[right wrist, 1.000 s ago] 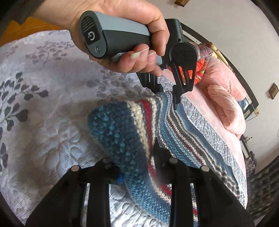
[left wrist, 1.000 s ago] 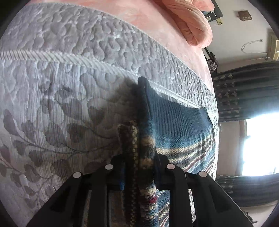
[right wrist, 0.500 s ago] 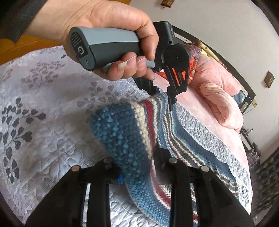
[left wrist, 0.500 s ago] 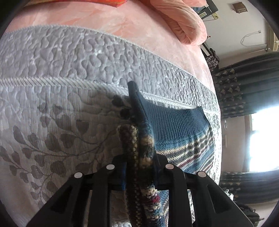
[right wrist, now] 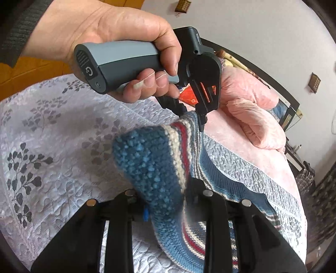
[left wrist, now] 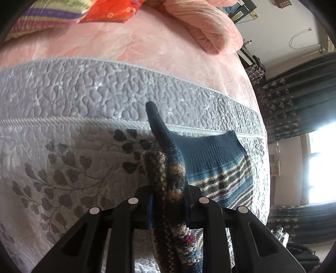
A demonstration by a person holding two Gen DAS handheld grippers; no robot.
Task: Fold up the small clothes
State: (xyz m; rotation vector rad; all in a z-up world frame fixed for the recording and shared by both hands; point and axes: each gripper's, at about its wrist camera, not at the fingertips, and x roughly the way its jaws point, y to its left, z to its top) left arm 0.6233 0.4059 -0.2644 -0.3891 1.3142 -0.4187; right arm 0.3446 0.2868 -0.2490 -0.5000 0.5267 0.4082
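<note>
A small knitted garment (left wrist: 216, 163), dark blue with cream, red and grey stripes, lies partly on the grey quilted bedspread (left wrist: 73, 126). My left gripper (left wrist: 168, 201) is shut on a bunched edge of it, which stands up between the fingers. My right gripper (right wrist: 166, 201) is shut on another blue striped edge of the garment (right wrist: 155, 166), lifted off the bed. In the right wrist view a hand (right wrist: 117, 35) holds the left gripper's handle (right wrist: 126, 61) just beyond, its fingers (right wrist: 201, 122) pinching the same edge further along.
A pink blanket (left wrist: 147, 48) covers the far half of the bed, with a rolled pink quilt (left wrist: 205, 27) and a bright striped pillow (left wrist: 52, 12) on it. Dark curtains (left wrist: 294, 109) and a bright window (left wrist: 321, 163) stand past the bed's right edge.
Both grippers have lifted and pulled back with the held edge. More of the pink blanket and pillow show, and less of the garment lies flat in the left wrist view.
</note>
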